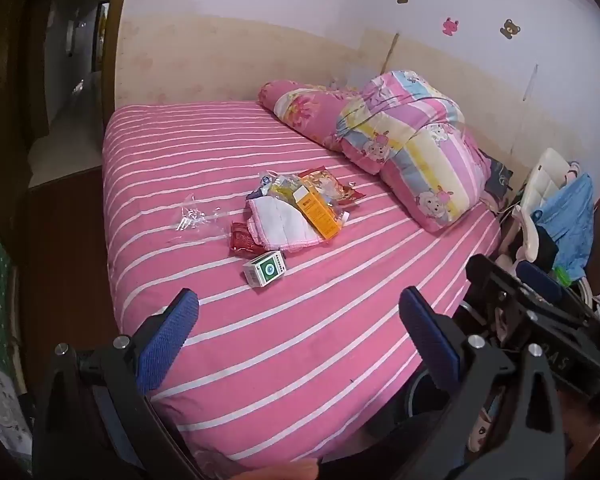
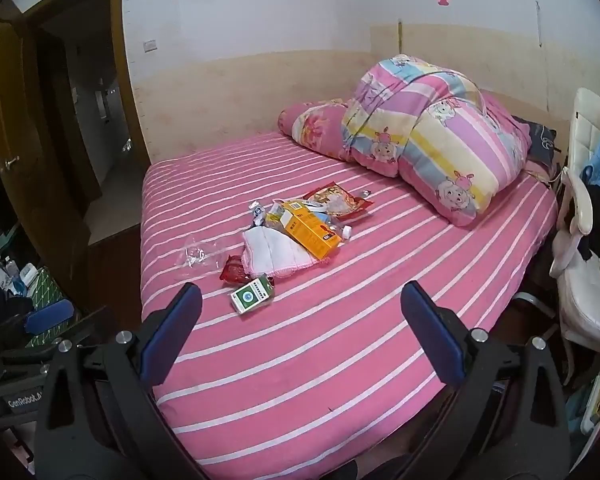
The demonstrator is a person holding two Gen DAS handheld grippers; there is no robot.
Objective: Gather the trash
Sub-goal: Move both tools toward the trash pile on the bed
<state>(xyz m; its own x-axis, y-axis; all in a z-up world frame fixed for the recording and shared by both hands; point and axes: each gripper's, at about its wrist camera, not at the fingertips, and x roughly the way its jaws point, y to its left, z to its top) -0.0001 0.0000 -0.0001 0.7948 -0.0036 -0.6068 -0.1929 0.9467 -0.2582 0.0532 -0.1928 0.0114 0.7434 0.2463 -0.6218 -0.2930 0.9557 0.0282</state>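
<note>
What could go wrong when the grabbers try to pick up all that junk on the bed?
1. The clear plastic wrapper is thin and flat on the soft striped sheet, so an open gripper may pinch the bedding instead.
2. The orange box lies on the white cloth; lifting the cloth could tip it off.
3. The small green-and-white box sits alone nearest the right gripper and could get nudged away.

So the trash pile (image 2: 296, 236) sits mid-bed (image 2: 340, 360), well ahead of both grippers. Small box (image 2: 251, 299) is nearest the foot edge, the cloth (image 2: 276, 256) right behind it, and the long box (image 2: 310, 230) lies partly on the cloth. Clear wrapper (image 2: 198, 258) is off to the left. A snack bag (image 2: 336, 200) lies at the back. The rolled quilt (image 2: 432, 136) is behind-right by the wall, with a chair (image 2: 584, 280) right of the bed.
</note>
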